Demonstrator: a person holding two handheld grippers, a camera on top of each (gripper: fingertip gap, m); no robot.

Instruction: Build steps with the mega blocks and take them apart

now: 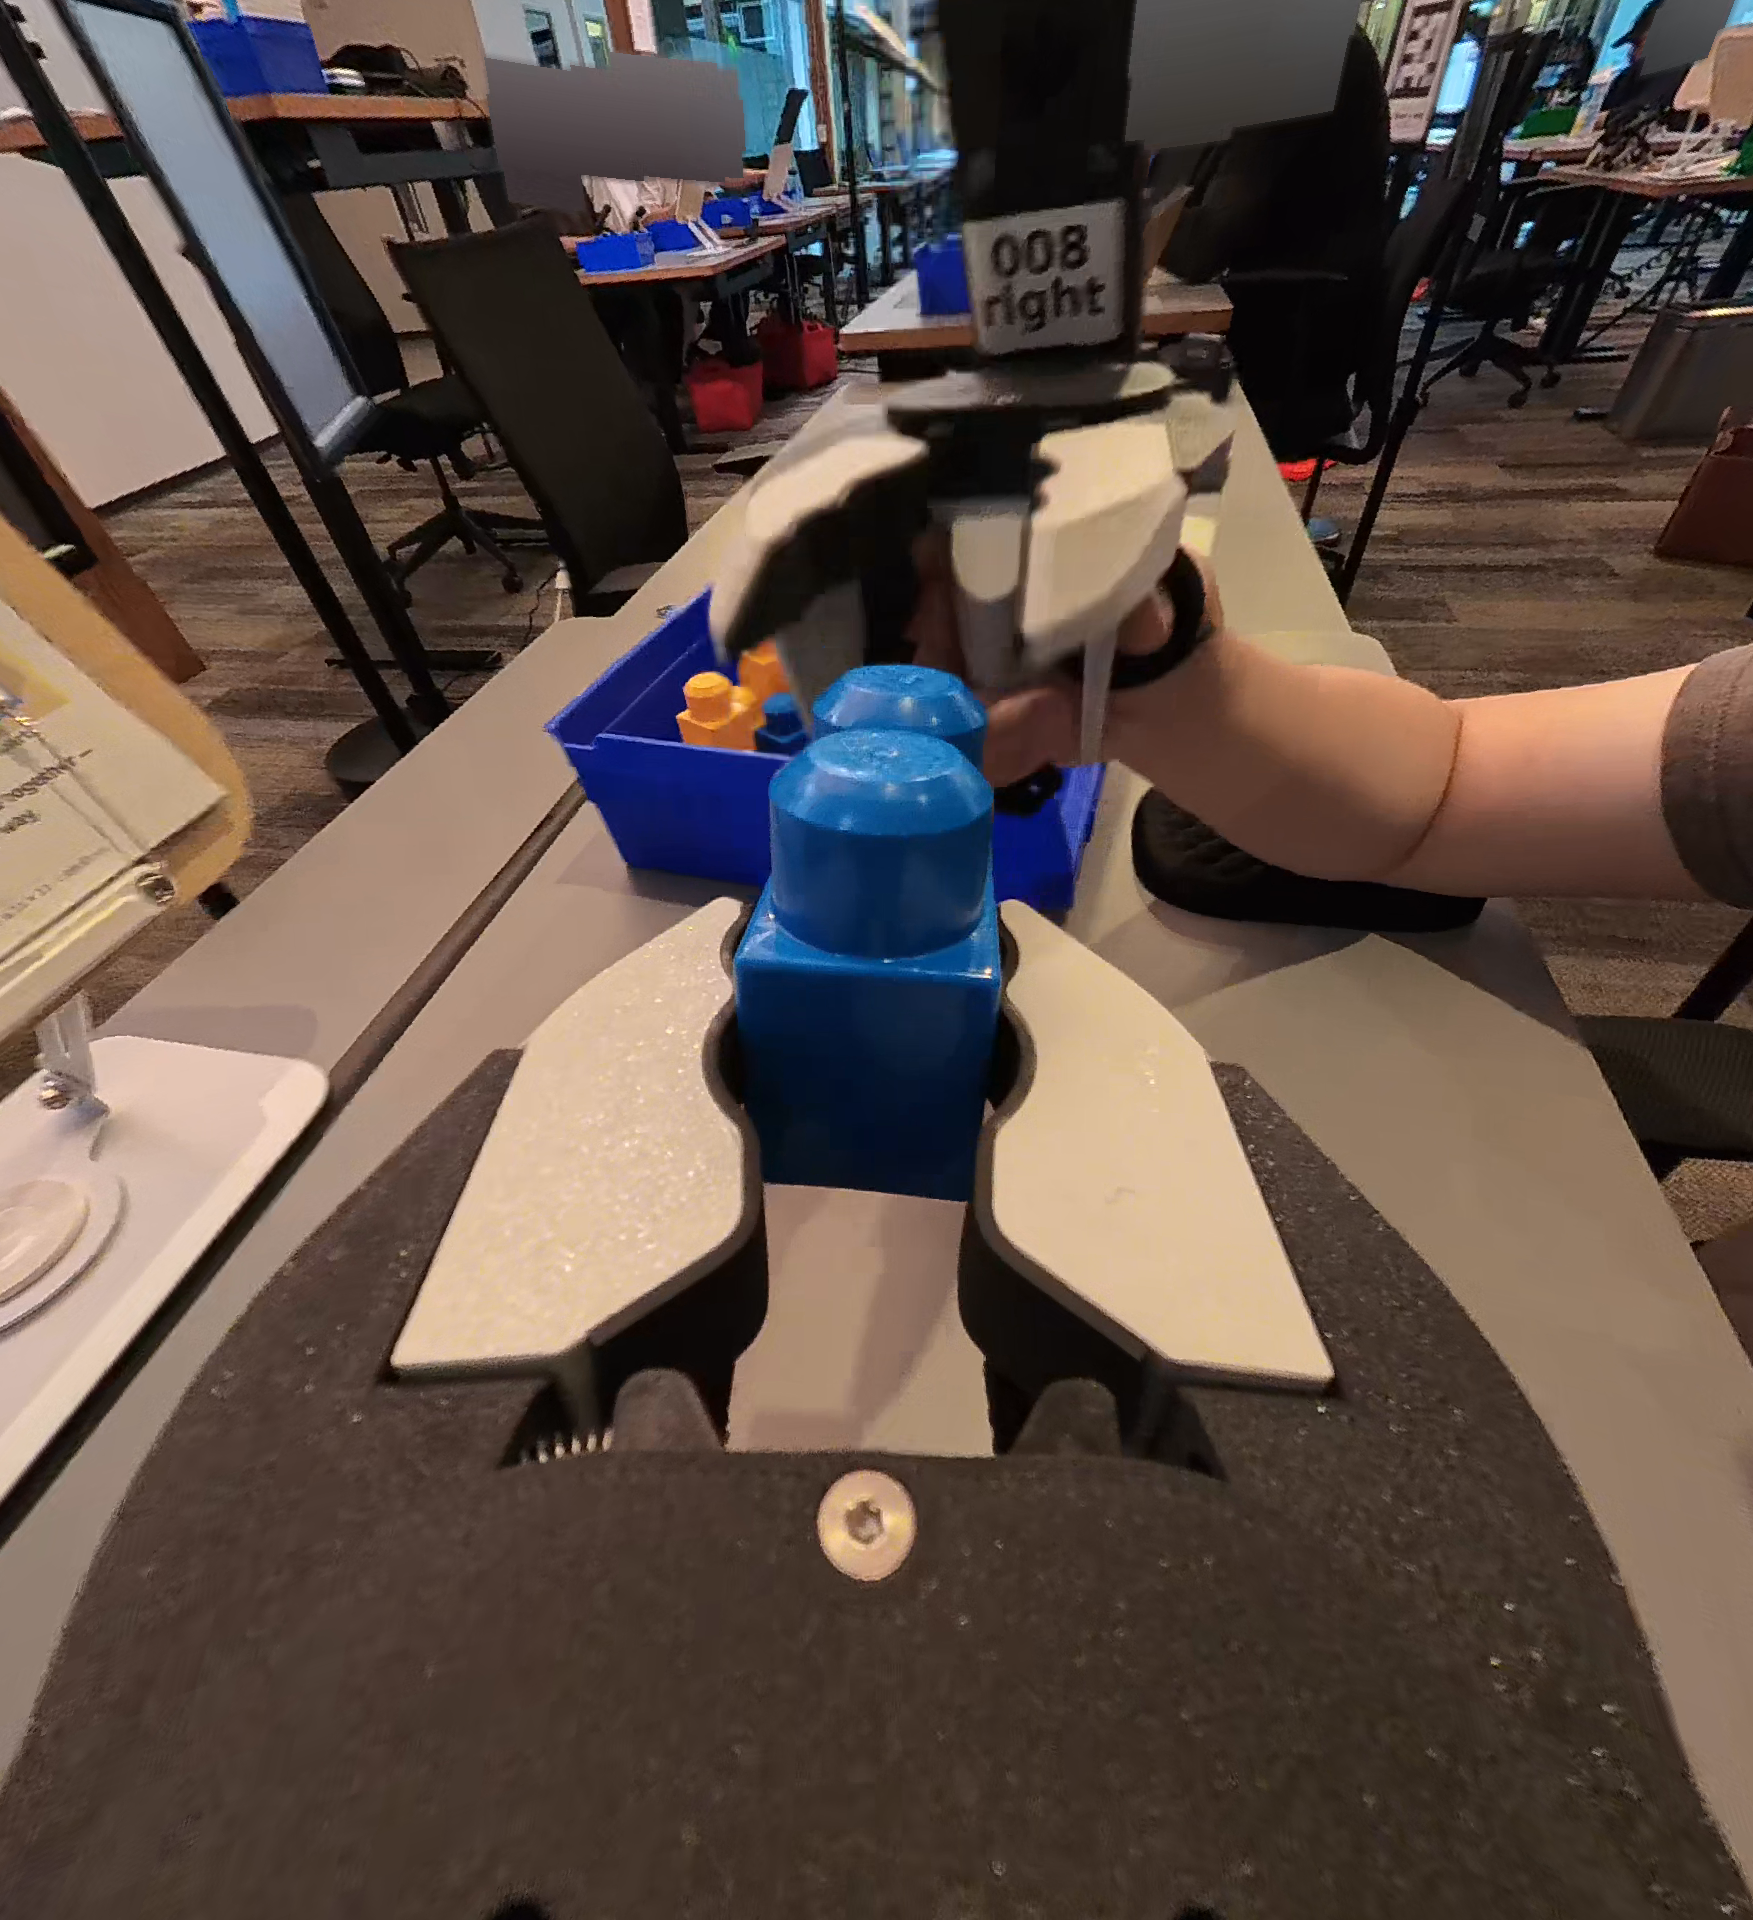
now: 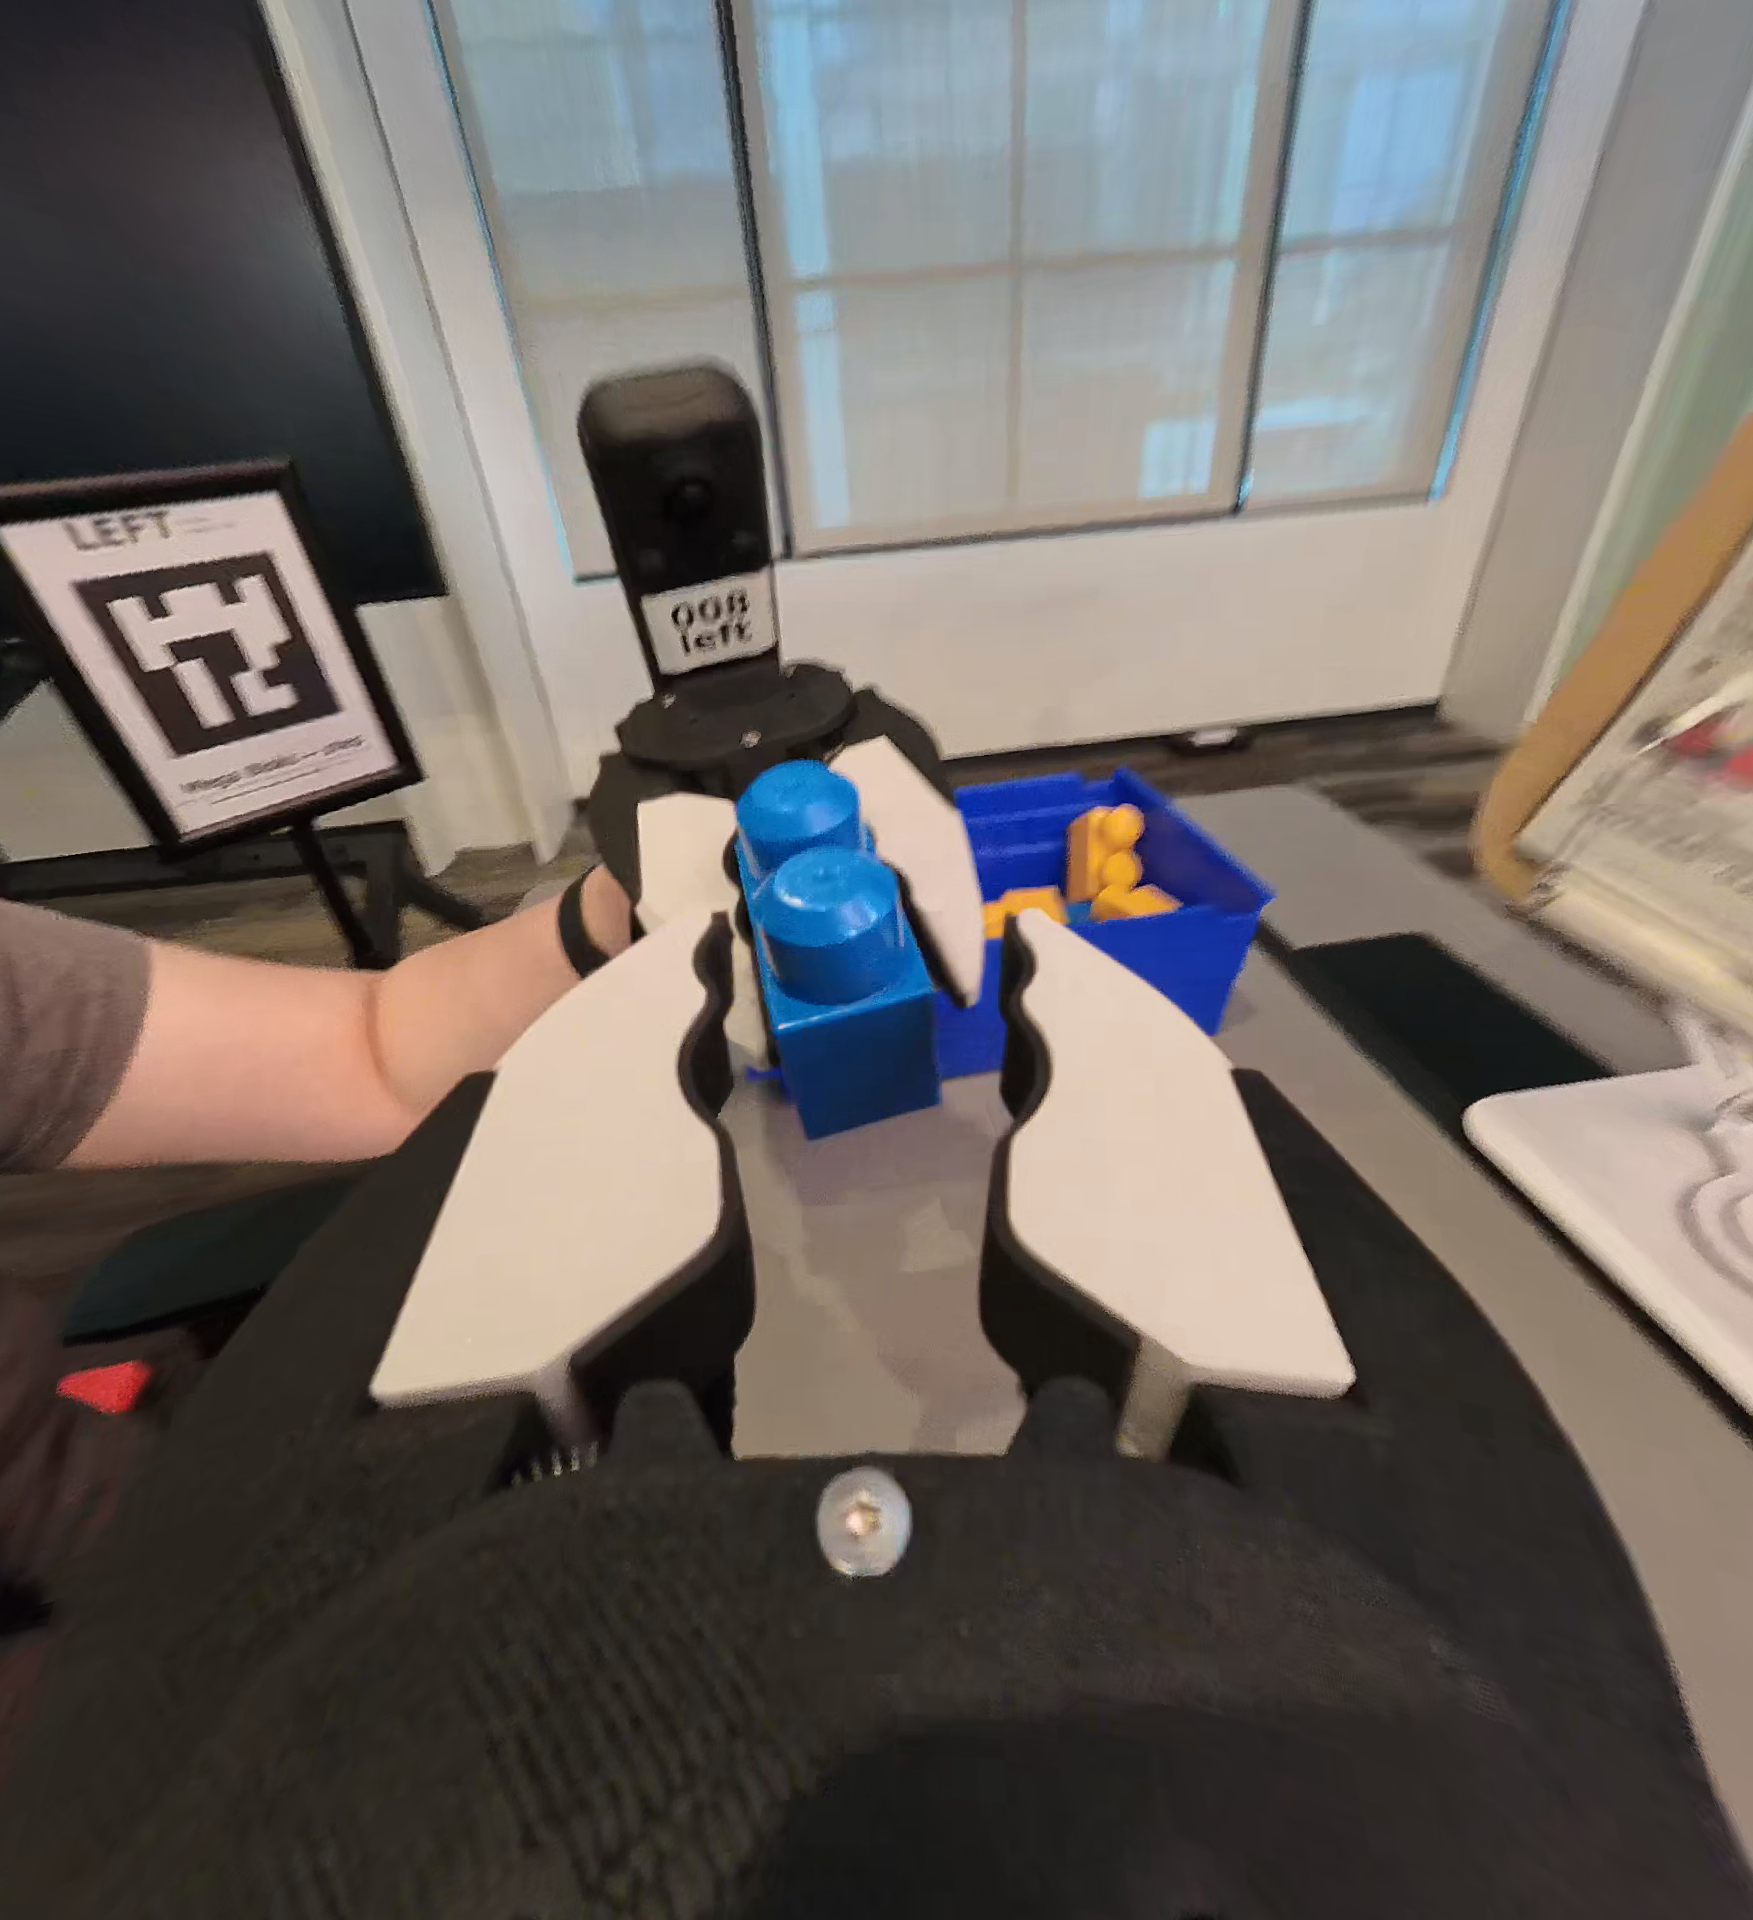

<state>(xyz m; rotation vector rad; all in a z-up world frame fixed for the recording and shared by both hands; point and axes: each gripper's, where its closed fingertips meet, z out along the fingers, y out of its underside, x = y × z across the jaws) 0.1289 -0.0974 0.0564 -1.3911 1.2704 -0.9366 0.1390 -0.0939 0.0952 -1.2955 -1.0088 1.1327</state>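
Two tools are meeting over the grey worktop [image 1: 1267, 1091]. We are clamping our left tool [image 1: 867, 966] level around the blue two-stud plastic block [image 1: 867, 1060], which is standing on the worktop. We are holding our right tool [image 2: 861, 935] tilted down towards the block's far end, spread wide and gripping nothing. Just behind sits the blue plastic bin [image 2: 1204, 935] with orange blocks [image 2: 1111, 862].

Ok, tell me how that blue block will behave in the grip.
The blue block looks like rigid moulded plastic, so it probably won't flex. Its glossy faces may slip, though the left gripper clamps its flat sides. Probably light, likely hollow.
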